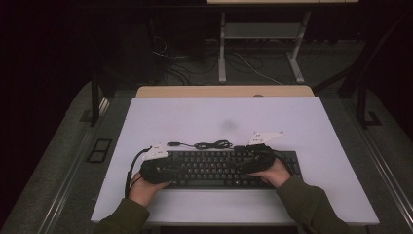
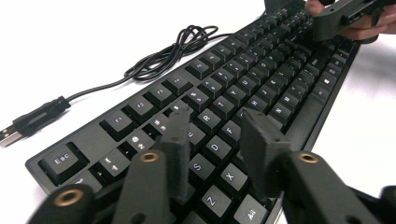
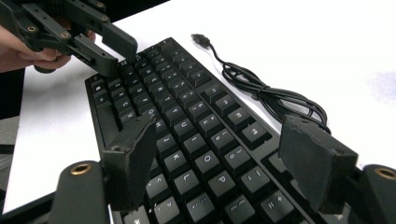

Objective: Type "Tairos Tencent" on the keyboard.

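My left fingers: the left gripper has its jaws parted, clamping nothing; the tips sit low over the keys at the left end of the keyboard, around the D and C keys, and I cannot tell whether a tip touches a cap.
My right fingers: the right gripper has its jaws spread wide, holding nothing; the gap between them is over the letter keys at the keyboard's right part.
Which way the keyboard lies: straight under and ahead of both sets of fingers, flat on the white table. From my left fingers it runs away toward my right hand; from my right fingers it runs away toward my left hand.
Long axis: side to side, along the line between my two grippers, so each hand has its own end and neither is nearer to the whole.
Judgement on the coming move: it turns on that axis; each gripper works its own half, and neither needs to cross.
Just past the fingers: the keyboard's cable lies in a loose coil beyond the far edge, with its USB plug free on the table.
In the way: nothing between fingers and keys; the cable would only snag if the keyboard slid away from me.
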A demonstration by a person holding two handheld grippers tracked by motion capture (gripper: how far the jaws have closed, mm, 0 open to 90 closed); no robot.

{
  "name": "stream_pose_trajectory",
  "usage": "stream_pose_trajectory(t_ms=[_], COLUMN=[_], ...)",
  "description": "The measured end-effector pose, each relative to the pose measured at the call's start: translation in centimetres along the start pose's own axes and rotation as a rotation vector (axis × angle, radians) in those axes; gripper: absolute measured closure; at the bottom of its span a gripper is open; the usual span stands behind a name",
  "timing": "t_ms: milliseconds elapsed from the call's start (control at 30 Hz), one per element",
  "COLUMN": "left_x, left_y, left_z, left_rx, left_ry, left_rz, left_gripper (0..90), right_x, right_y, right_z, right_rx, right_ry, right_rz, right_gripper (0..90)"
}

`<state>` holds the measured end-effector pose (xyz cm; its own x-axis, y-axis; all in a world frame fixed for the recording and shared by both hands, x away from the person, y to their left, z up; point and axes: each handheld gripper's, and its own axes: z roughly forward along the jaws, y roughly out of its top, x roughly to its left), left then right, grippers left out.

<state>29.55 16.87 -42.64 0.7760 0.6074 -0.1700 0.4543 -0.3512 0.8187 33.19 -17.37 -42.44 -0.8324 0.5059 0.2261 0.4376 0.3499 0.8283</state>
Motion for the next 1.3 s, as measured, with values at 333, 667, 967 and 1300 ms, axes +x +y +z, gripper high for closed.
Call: stream_pose_trajectory(t_ms=[333,667,967,1300], left_x=[0.0,0.4,0.9,1.0], left_y=[0.0,-0.2,-0.4,-0.6], left_z=[-0.1,-0.2,-0.3,-0.2], left_rx=[0.024,0.071,0.095,0.112], left_ry=[0.018,0.026,0.037,0.038], left_rz=[0.016,0.017,0.015,0.012], left_gripper=[83.3,89.1,89.0,89.0], right_x=[0.1,0.4,0.5,0.5], right_y=[0.6,0.7,0.6,0.6], right_z=[1.0,1.4,1.5,1.6], right_rx=[-0.019,-0.015,-0.008,-0.005], right_ry=[0.009,0.012,0.013,0.012], right_rz=[0.002,-0.005,-0.007,-0.009], right_gripper=[25.8,25.4,25.3,25.3])
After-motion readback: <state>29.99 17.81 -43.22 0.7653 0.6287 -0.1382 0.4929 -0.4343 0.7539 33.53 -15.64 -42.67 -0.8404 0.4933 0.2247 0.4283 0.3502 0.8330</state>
